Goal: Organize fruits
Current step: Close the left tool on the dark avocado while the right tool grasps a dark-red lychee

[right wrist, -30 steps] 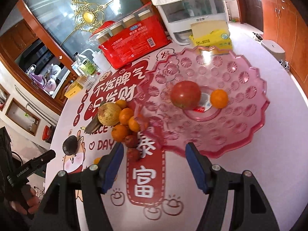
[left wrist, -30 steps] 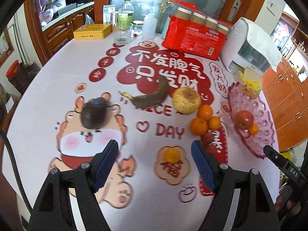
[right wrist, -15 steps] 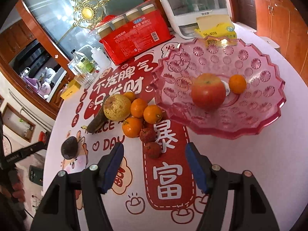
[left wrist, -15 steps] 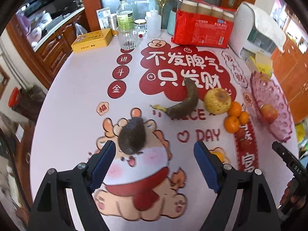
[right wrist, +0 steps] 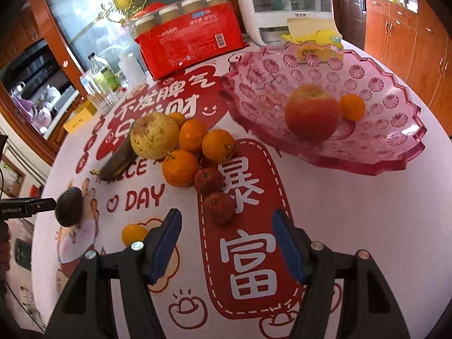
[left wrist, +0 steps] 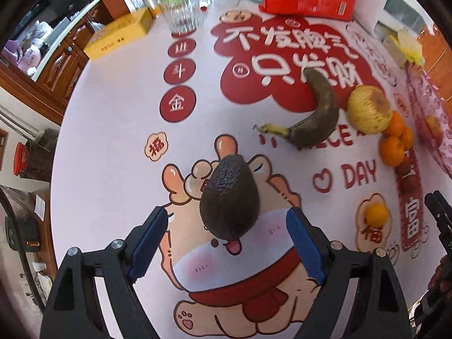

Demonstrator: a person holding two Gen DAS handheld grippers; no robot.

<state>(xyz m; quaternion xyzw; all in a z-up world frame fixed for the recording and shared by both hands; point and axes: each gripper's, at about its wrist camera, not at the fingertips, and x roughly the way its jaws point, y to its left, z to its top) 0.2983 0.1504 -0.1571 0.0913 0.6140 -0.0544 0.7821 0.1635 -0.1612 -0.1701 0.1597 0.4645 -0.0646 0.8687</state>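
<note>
The avocado (left wrist: 229, 196) lies on the tabletop (left wrist: 113, 130), on a cartoon animal printed on the cloth, with "DAY" in red just to its right and a gold-on-red "金" disc farther off. The left tool (left wrist: 226, 234) points down at it, its jaws wide and having just been opening; the avocado's near end sits between the blue pads (left wrist: 147, 243) with a gap on each side, untouched.

Beyond it lie a dark banana (left wrist: 316, 113) and a yellow-brown pear (left wrist: 368, 110), touching a cluster of oranges (right wrist: 195, 147). Just beside those sit two red lychees (right wrist: 214, 192), on a red panel reading "暴富". One small orange (right wrist: 132, 233) rests apart on a printed flower.

The right tool (right wrist: 226, 240) hangs about half open over that panel, holding nothing, the nearer lychee just ahead of its pads. The other tool's body, seen at the left edge of this view, reads "GenRobot.AI".

The pink dish (right wrist: 381, 152) on the right holds a red apple (right wrist: 312, 113) and a small orange touching it. A red pack (right wrist: 186, 42) of cups stands at the back.
</note>
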